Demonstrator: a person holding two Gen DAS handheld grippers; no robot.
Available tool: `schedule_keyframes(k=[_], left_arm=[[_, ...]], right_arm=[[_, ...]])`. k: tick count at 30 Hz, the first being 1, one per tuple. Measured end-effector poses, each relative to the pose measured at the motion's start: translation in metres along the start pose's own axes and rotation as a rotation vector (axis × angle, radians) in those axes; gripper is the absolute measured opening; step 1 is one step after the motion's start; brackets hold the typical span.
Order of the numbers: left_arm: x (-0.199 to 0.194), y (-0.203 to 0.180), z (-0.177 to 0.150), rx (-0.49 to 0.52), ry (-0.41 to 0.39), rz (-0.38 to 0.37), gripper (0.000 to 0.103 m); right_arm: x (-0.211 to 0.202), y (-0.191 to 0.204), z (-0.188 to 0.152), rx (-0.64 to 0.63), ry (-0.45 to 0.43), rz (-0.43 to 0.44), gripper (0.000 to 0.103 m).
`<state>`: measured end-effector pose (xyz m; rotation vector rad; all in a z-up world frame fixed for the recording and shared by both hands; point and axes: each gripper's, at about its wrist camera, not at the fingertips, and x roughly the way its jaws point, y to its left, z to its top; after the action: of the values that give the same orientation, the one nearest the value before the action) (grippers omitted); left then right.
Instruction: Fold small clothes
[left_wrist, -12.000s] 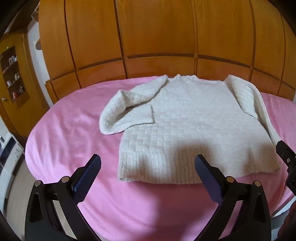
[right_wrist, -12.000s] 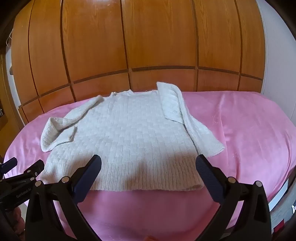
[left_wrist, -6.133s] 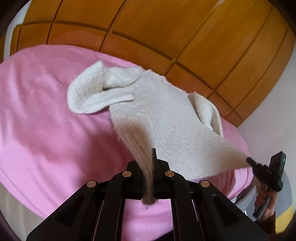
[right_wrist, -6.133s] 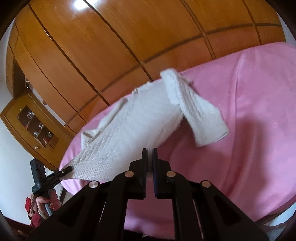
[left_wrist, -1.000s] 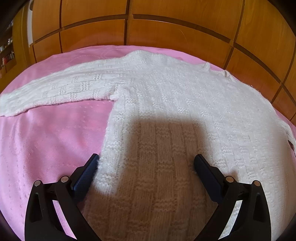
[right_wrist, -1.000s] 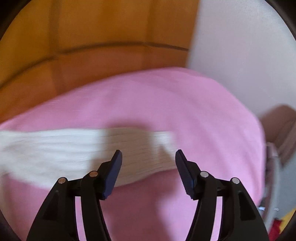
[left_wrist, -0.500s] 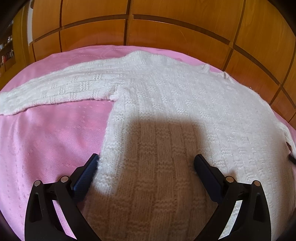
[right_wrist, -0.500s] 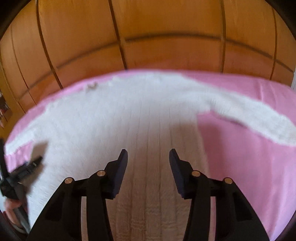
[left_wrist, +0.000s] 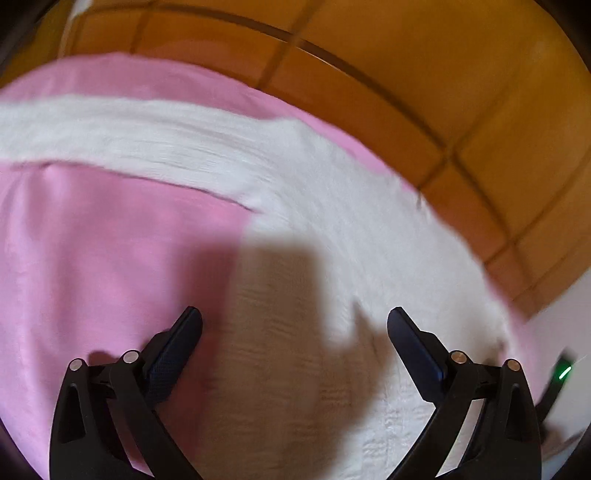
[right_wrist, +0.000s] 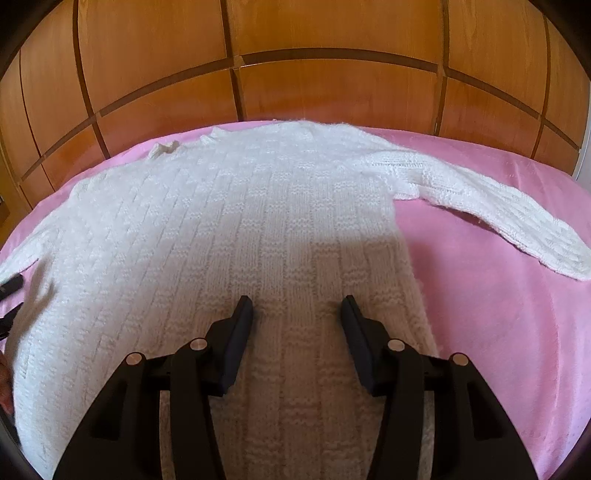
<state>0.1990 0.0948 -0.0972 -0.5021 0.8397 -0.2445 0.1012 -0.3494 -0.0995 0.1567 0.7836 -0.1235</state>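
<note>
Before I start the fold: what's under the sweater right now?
The white sweater lies flat on the pink bedspread, which shows all around its body and spread sleeves. Whatever sits beneath the knit itself is covered. Both grippers, left and right, are open above it.

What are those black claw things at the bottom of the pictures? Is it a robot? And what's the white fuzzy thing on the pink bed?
No robot here. A person holds a two-finger grabber in each hand, and each grabber carries a small camera looking forward along its fingers, so every picture shows its own black claws at the bottom. One picture comes from the left gripper, the other from the right gripper. The white thing is a knitted sweater spread flat on a pink bedcover, with one sleeve stretched out sideways. Behind the bed are wooden panels. Both grabbers are open above the sweater and hold nothing. The left picture is blurry.
</note>
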Motion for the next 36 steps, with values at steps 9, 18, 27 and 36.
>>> schedule_keyframes(k=[9,18,27,36], left_arm=[[-0.059,0.138,0.066,-0.356,-0.211,0.232,0.099],[-0.084,0.226,0.089,-0.654,-0.336,0.211,0.052],[-0.093,0.263,0.110,-0.763,-0.294,0.253,0.008],[-0.118,0.209,0.138,-0.589,-0.361,0.298,0.005]], right_arm=[[0.000,0.000,0.000,-0.001,0.000,-0.002,0.050],[0.001,0.001,0.000,-0.003,0.001,-0.005,0.051],[0.001,0.000,0.000,-0.001,0.001,-0.002,0.051],[0.002,-0.001,0.000,0.004,-0.001,0.004,0.051]])
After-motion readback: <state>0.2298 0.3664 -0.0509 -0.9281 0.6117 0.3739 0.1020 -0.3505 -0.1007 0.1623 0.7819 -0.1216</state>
